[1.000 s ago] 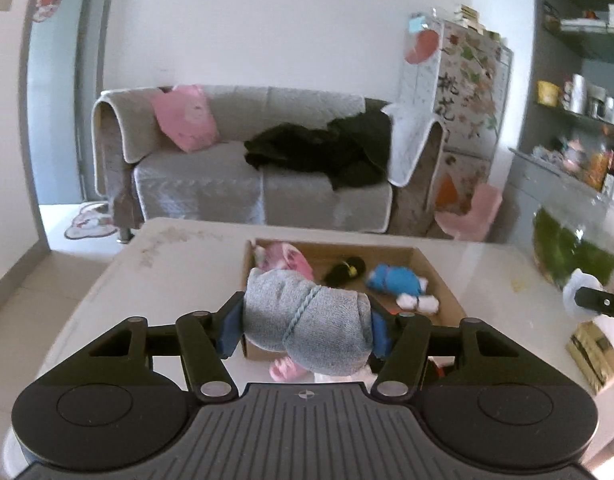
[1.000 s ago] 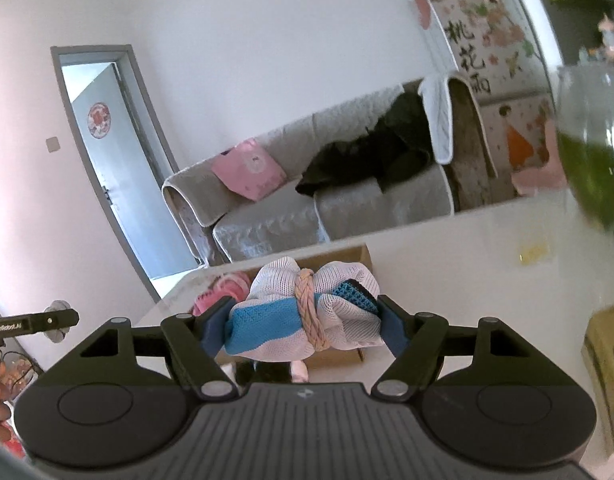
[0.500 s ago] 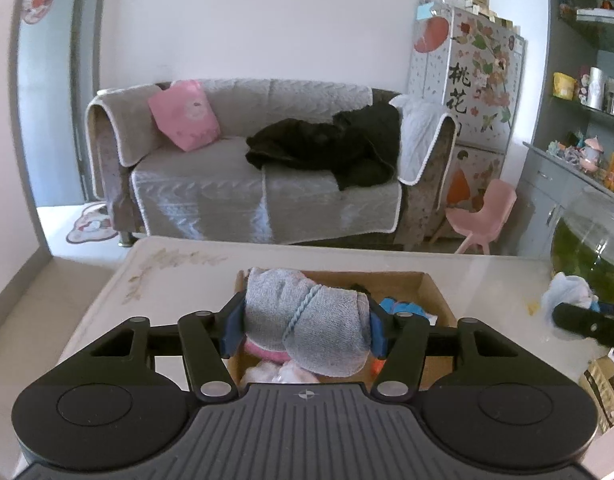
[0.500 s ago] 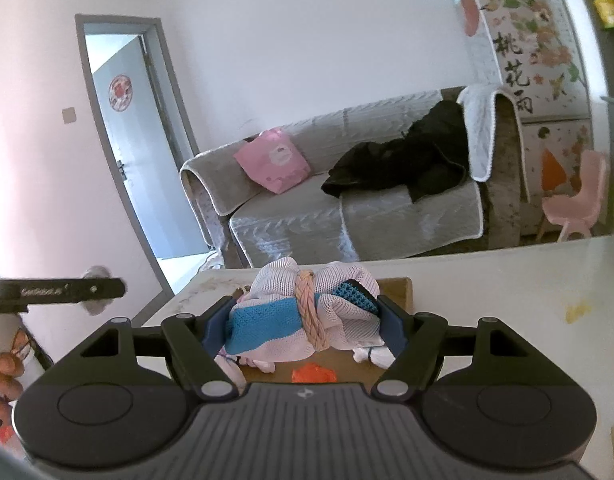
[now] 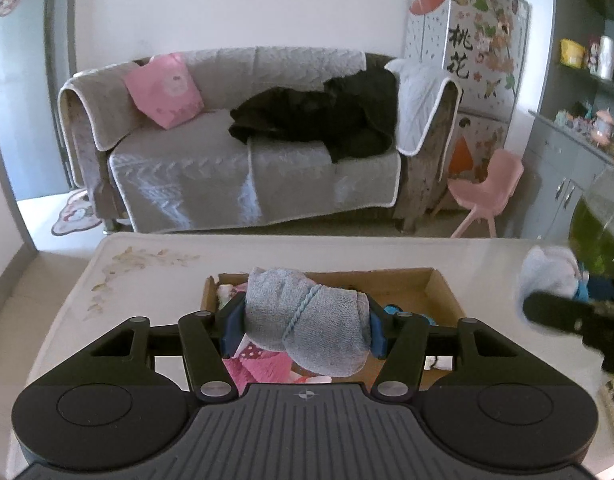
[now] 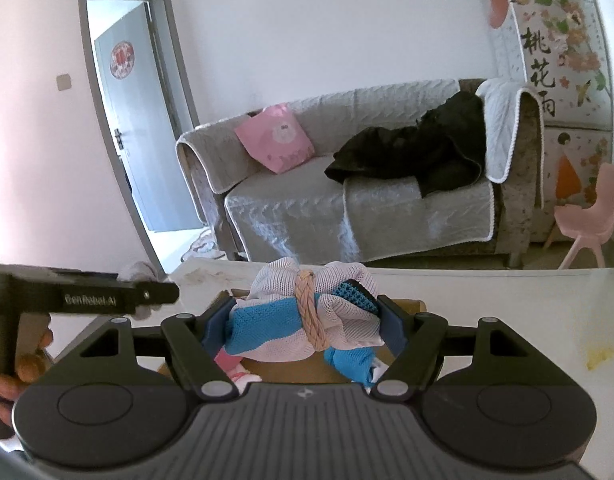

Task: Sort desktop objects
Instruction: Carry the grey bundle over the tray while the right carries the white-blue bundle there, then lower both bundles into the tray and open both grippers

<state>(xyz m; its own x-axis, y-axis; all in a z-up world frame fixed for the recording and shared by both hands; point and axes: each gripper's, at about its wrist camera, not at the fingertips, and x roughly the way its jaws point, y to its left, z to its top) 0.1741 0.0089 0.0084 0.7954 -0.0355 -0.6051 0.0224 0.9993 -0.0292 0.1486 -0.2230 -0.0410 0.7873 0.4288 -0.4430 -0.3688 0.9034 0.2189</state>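
My left gripper (image 5: 303, 326) is clamped on a grey rolled bundle (image 5: 307, 324) tied with a pale blue cord; the roll lies crosswise between the blue pads, its long axis running left to right across the lower middle of the left wrist view. My right gripper (image 6: 301, 326) is likewise closed on a white-and-blue mesh bundle (image 6: 303, 320) bound by a braided pink band, also held crosswise in the lower middle of its own view.

What the coming move turns on is the cardboard box (image 5: 439, 284) — it sits on the pale counter (image 5: 147, 276) directly beneath and just beyond both bundles. In the left view the grey roll hangs over the box's left half, above pink items (image 5: 259, 364) already lying inside; in the right view the mesh bundle covers most of the box, with only a strip of its cardboard showing under and behind the cloth. Neither bundle touches the box as far as I can tell.

Both grippers point forward and roughly level, toward the sofa (image 5: 235, 152) in the upper middle of each frame; the right gripper shows blurred at the right edge of the left view, the left one at the left edge of the right view, so they sit side by side. I judge the left bundle the nearer to a release — a short lowering, then opening the jaws.
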